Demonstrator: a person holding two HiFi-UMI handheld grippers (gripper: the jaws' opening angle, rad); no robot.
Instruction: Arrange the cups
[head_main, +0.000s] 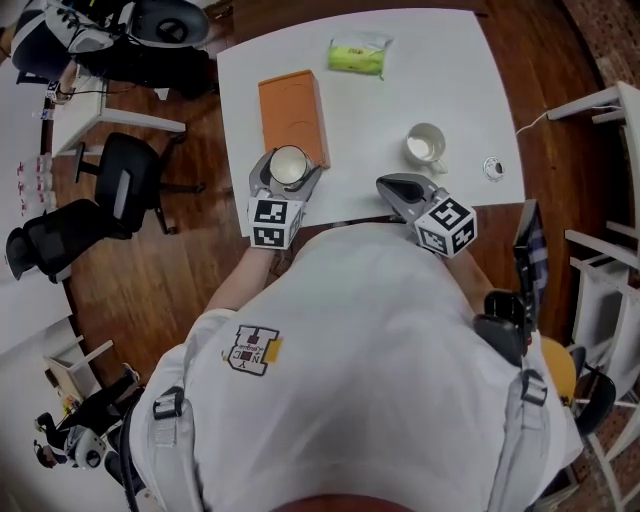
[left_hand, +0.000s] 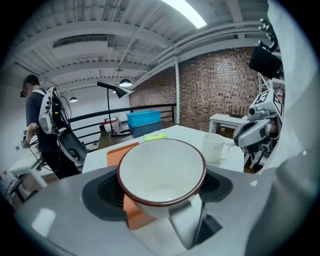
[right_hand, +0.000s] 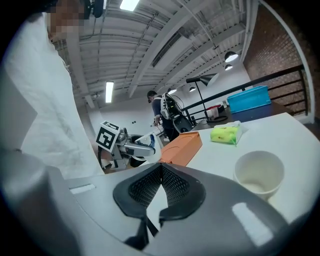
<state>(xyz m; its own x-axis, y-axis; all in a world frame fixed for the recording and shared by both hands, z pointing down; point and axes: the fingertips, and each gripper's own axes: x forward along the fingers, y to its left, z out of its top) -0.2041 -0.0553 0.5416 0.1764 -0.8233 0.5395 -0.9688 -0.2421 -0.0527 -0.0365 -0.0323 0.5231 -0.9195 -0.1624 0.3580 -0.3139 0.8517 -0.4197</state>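
Observation:
My left gripper is shut on a white cup with a brown rim, held over the table's near edge beside the orange box. In the left gripper view that cup fills the space between the jaws, mouth up. A white mug stands on the white table to the right; it also shows as the mug and the mug. My right gripper hovers at the table's near edge, left of and nearer than the mug, its jaws shut with nothing between them.
An orange box lies on the table just beyond the held cup. A yellow-green packet sits at the far edge, and a small round metal piece at the right edge. Office chairs stand to the left, and a person is in the background.

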